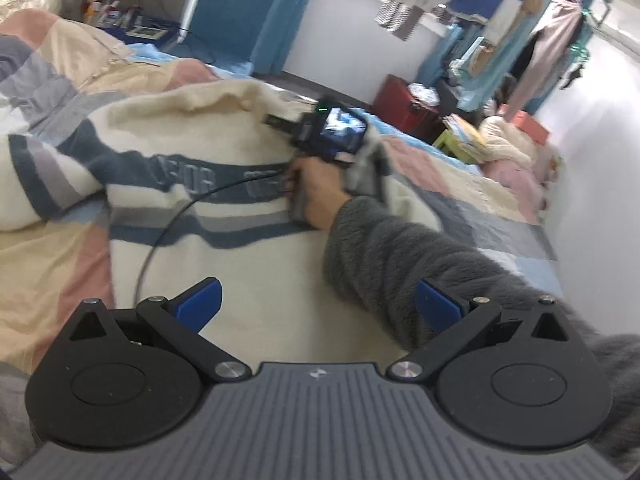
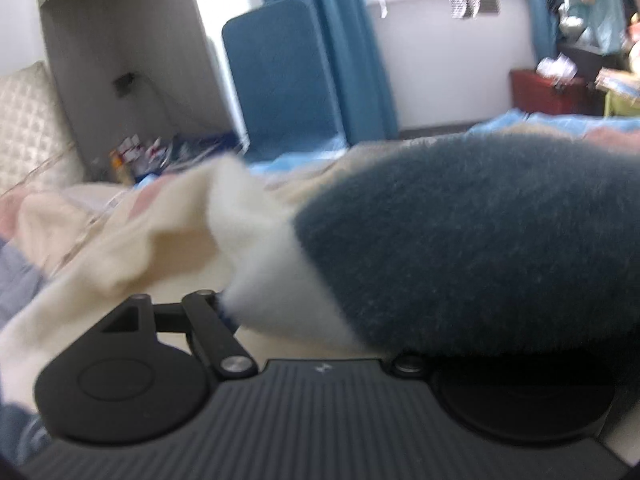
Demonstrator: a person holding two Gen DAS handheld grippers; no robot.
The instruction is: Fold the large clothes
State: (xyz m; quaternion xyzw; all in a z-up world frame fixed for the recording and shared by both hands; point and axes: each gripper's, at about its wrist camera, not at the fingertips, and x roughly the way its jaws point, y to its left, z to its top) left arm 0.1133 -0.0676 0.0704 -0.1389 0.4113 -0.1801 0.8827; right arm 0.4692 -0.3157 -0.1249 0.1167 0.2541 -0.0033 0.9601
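A large cream fleece sweater [image 1: 180, 168] with navy and grey stripes lies spread on the bed. My left gripper [image 1: 318, 304] is open and empty, its blue pads [image 1: 200, 300] wide apart above the sweater's lower part. My right gripper [image 1: 276, 122] shows in the left wrist view, held in a hand with a grey fuzzy sleeve, reaching into the sweater's far edge. In the right wrist view the sweater's cream and navy cloth [image 2: 460, 240] is draped right over the fingers and hides the tips; the left finger linkage sits drawn inward.
The bed has a patchwork cover [image 1: 460, 184] in pink, beige and grey. A black cable [image 1: 168, 232] runs across the sweater. A red box [image 1: 404, 104], books and piled clothes stand at the far right. A blue chair [image 2: 280, 76] and a cluttered bedside table [image 2: 140, 156] stand beyond the bed.
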